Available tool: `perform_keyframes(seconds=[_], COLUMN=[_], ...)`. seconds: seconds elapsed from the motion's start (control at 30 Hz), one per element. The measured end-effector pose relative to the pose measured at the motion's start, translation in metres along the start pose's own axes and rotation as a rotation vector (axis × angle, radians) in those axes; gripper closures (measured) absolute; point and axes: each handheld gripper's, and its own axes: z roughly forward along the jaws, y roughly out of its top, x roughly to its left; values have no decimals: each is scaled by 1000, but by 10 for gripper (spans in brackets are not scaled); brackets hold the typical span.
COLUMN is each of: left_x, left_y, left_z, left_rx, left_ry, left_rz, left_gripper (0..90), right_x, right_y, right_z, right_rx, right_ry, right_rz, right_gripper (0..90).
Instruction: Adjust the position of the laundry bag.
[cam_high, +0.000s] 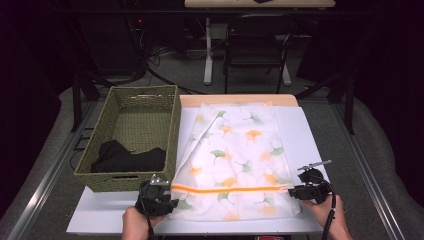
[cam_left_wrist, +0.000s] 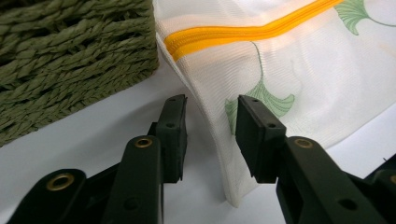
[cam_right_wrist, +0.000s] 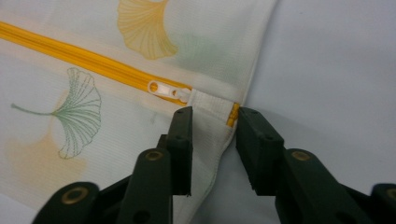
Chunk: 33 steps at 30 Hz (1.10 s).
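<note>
While flanking bag (cam_high: 235, 160), level hands (cam_high: 136, 224).

Left gripper (cam_high: 159, 197) jaws parted; right gripper (cam_high: 305, 189) likewise, both low.

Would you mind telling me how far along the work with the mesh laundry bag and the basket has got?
Done: the laundry bag lies flat on the table, its orange zipper closed, the pull at the right end. In hand: the left gripper and right gripper each straddle a bag edge, jaws open, not pinching. Left, probably: unzipping and loading the dark clothing from the basket.
</note>
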Motion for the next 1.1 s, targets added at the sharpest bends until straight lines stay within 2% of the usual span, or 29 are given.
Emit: perform_keyframes(seconds=[0.07,0.17,0.3,0.5,0.7,0.77,1.0,1.1], left_x=[2,1,0,-2,-4,-4,-7,-9], left_y=[0,-1,-1,-2,-2,-1,0,2], left_z=[1,3,6,9,11,12,15,16], left_rx=[-4,3,8,27,23,39,25,29], left_ry=[-3,4,2,-3,-6,-4,3,0], left_rz=[6,11,16,21,21,36,36,48], left_gripper=[726,820,878,885,885,884,883,882], right_x=[-1,-2,-3,-5,-9,-9,-10,-12], right_y=[-1,-1,-1,-2,-4,-5,-8,-9], right_z=[0,0,0,-4,-8,-9,-11,-12], right_rx=[-4,-4,-5,-13,-27,-21,-28,-29], right_ry=[-13,-12,1,3,6,3,-3,-8], right_rz=[-2,0,5,5,20,19,22,24], right_gripper=[762,815,860,878,900,900,900,900])
